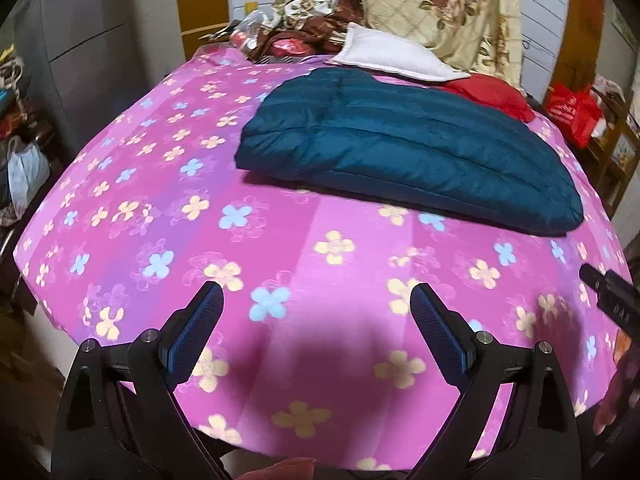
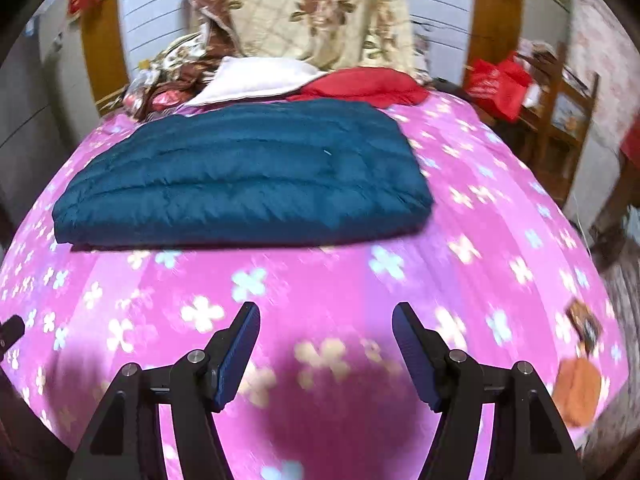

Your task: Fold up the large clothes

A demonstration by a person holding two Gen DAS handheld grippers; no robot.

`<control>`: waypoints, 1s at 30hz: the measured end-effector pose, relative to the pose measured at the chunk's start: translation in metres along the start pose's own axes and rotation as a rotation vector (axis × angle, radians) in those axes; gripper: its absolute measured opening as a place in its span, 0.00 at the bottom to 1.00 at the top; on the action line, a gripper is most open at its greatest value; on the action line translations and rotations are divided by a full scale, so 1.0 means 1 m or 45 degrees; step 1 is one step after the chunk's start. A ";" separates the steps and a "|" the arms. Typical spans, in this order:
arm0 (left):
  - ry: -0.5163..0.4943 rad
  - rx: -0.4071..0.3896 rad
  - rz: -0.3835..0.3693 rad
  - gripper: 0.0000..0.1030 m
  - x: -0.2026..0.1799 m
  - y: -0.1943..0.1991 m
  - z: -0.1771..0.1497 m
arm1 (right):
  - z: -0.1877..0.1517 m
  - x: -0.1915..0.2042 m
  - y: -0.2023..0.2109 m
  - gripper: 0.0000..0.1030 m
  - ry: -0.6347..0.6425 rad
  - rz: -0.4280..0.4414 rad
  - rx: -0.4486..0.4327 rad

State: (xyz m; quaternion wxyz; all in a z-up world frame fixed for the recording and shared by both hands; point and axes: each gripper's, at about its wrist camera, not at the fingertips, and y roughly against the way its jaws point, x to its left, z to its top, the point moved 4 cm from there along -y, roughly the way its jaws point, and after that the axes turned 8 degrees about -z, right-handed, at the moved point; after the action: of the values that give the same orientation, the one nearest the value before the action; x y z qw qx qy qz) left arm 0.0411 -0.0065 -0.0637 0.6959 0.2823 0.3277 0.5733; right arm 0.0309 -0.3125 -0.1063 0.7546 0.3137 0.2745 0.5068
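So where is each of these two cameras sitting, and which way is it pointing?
Left wrist: sits on the left gripper, facing across the pink flowered bed at the folded blue jacket; its own open fingers show, plus the right gripper's tip at the right edge.
Right wrist: sits on the right gripper, facing the same jacket; its open fingers show.
Shared: bed, jacket, white pillow, red garment.

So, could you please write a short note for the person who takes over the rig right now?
Left gripper: open, holds nothing, above the near part of the pink flowered bed sheet.
Right gripper: open, holds nothing, also above the near sheet.
Teal padded jacket: lies folded in a flat rectangle in the middle of the bed, apart from both grippers.
Behind it: a white cloth and a red garment.
Done: the jacket looks folded.
Left: perhaps the red garment; I cannot tell if it is folded.
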 end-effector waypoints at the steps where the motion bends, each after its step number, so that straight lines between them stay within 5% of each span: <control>1: -0.011 -0.003 -0.001 0.92 -0.004 0.002 -0.001 | -0.004 -0.005 0.001 0.64 -0.015 0.001 0.003; 30: -0.055 -0.010 0.017 0.92 -0.012 0.014 -0.010 | -0.033 -0.009 0.010 0.64 -0.037 -0.006 0.019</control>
State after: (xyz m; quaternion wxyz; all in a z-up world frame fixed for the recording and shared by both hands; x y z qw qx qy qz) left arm 0.0230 -0.0156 -0.0576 0.7000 0.2940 0.3084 0.5731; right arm -0.0016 -0.3113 -0.1195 0.7574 0.3258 0.2680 0.4983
